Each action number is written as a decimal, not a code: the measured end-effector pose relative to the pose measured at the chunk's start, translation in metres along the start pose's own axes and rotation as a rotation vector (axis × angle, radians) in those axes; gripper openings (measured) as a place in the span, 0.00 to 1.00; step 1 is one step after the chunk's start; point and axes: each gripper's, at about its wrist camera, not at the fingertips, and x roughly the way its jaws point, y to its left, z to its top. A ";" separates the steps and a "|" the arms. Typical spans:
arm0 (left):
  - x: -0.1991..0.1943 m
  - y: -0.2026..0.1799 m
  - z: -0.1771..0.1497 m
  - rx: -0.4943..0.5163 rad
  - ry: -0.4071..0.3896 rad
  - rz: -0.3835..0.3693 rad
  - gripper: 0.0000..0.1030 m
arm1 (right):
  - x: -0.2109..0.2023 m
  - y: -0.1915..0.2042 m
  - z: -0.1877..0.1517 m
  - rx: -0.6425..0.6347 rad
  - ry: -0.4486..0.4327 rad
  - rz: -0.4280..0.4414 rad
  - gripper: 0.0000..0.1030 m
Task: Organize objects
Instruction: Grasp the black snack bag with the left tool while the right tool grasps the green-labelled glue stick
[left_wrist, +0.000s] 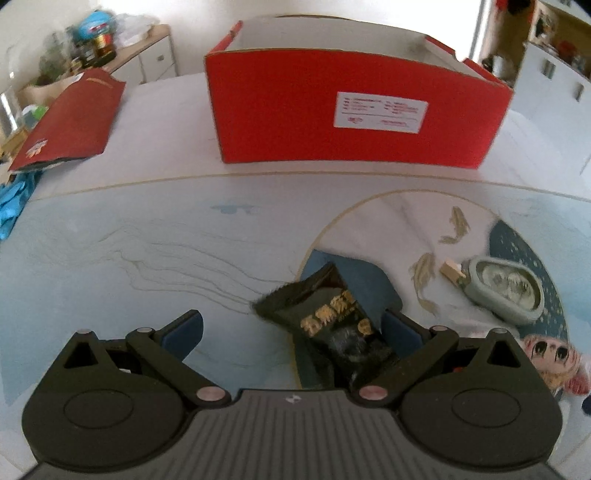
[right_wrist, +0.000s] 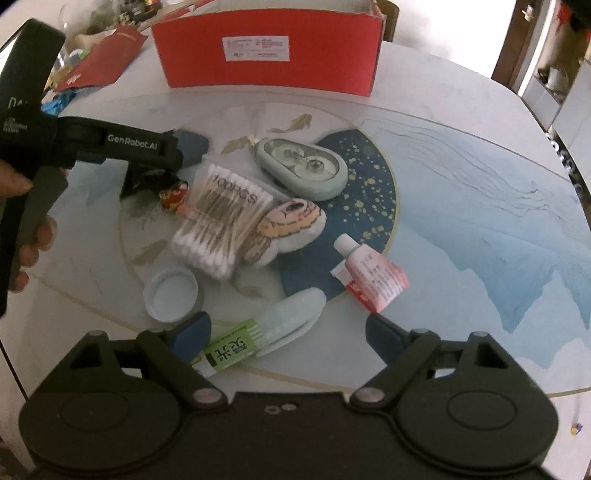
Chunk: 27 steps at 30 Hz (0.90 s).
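A red open box (left_wrist: 351, 99) stands at the table's far side; it also shows in the right wrist view (right_wrist: 269, 48). My left gripper (left_wrist: 291, 328) is open, with a black snack packet (left_wrist: 328, 317) lying between its fingers, against the right one. In the right wrist view the left gripper (right_wrist: 173, 151) hovers over the packet (right_wrist: 147, 181). My right gripper (right_wrist: 288, 330) is open and empty above a green-labelled tube (right_wrist: 258, 339). Ahead lie a cotton swab pack (right_wrist: 221, 221), a pale green case (right_wrist: 303, 166), a red-white tube (right_wrist: 373, 277), a plush toy (right_wrist: 288, 225), a bottle cap (right_wrist: 170, 293) and a candy (right_wrist: 175, 195).
A red paper bag (left_wrist: 70, 122) lies at the far left of the table, with blue plastic (left_wrist: 14, 203) beside it. Cabinets with jars stand behind. The pale green case (left_wrist: 506, 288) and plush toy (left_wrist: 554, 354) lie right of my left gripper.
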 end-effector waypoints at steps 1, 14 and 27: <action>0.000 0.000 -0.001 0.010 0.003 -0.007 1.00 | -0.001 0.000 -0.002 -0.015 0.000 -0.001 0.88; 0.006 0.010 -0.002 0.081 0.015 -0.052 1.00 | -0.008 -0.001 -0.017 -0.062 0.026 0.013 0.75; -0.002 0.003 0.002 0.141 -0.031 -0.129 0.48 | -0.014 0.013 -0.018 -0.116 0.001 0.033 0.30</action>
